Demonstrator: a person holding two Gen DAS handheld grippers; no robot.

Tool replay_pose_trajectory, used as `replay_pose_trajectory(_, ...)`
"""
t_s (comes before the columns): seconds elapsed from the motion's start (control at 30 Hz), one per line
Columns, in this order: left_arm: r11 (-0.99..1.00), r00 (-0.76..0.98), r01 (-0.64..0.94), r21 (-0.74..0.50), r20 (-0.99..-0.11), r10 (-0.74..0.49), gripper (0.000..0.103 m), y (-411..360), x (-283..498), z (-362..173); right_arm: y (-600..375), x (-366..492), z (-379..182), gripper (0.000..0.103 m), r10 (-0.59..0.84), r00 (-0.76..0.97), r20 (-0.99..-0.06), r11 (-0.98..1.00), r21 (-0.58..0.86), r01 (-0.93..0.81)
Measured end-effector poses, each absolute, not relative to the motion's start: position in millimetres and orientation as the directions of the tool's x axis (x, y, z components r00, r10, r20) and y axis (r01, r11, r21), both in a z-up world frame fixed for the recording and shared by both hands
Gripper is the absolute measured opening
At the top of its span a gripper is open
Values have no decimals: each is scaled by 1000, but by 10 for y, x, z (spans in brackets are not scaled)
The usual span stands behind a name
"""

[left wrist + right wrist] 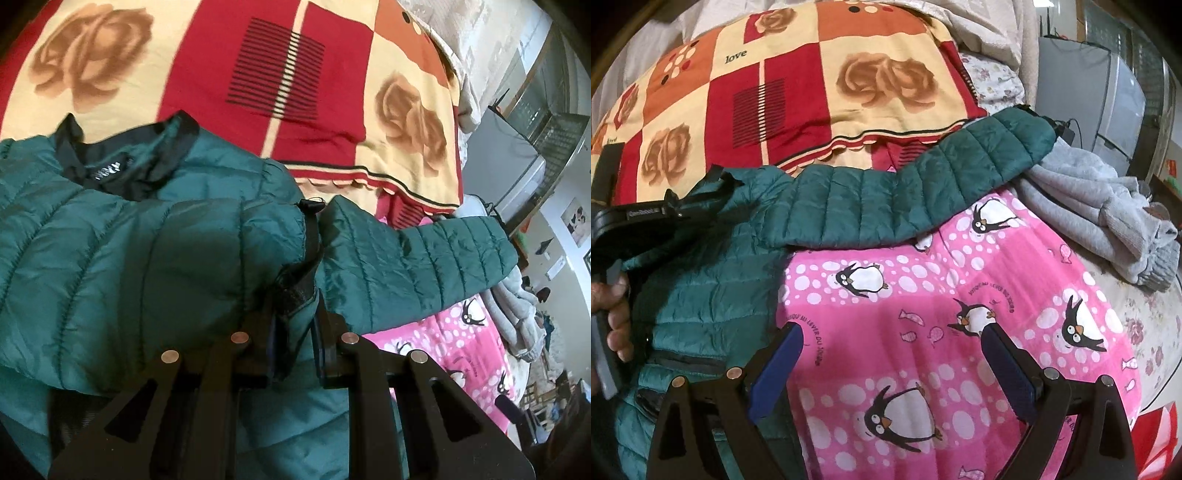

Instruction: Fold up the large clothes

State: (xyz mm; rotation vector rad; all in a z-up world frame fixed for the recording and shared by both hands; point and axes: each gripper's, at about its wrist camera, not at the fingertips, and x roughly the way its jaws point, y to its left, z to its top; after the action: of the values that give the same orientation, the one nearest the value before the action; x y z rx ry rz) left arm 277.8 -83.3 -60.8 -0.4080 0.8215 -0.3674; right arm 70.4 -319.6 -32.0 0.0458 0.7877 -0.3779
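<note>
A dark green quilted jacket (110,240) lies on the bed, its black-lined collar (122,155) toward the far side. My left gripper (295,325) is shut on the jacket's edge, with black trim and green fabric bunched between its pads. One sleeve (424,266) stretches out to the right over the pink blanket. In the right wrist view the same jacket (701,295) fills the lower left and its sleeve (923,184) runs up to the right. My right gripper (892,343) hangs open above the pink penguin blanket (923,332), holding nothing. A hand (617,314) holds the left tool at the left edge.
A red and cream rose-patterned blanket (831,92) covers the far part of the bed. A grey sweatshirt (1108,221) lies bunched at the right. Beyond the bed's right side stand a grey appliance (1082,92) and room clutter.
</note>
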Motion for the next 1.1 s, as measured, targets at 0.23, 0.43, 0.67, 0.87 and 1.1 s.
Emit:
replay_pose_trajectory(0.23, 853, 592, 169, -493, -641, -488, 15, -1029, 2845, -718, -3229, 713, -349, 96, -306, 635, -709, 934, -94, 344)
replay_pose_trajectory(0.43, 822, 536, 161, -547, -651, -538, 26, -960, 2891, -851, -3231, 726, -351, 96, -310, 636, -707, 933, -95, 348)
replay_pose_trajectory(0.67, 765, 503, 269, -586, -591, -630, 71, -822, 2594, -582, -3181, 774, -325, 96, -322, 640, -698, 924, -85, 373)
replay_pose_trajectory(0.87, 847, 679, 191, -496, -557, -479, 71, 291, 2235, -244, -2902, 885, -219, 96, -302, 687, -661, 940, -84, 332)
replay_pose_trajectory(1.1, 857, 807, -181, -483, -571, -152, 71, 1682, 2121, -413, -2309, 1494, -17, 95, -132, 786, -604, 991, -77, 107)
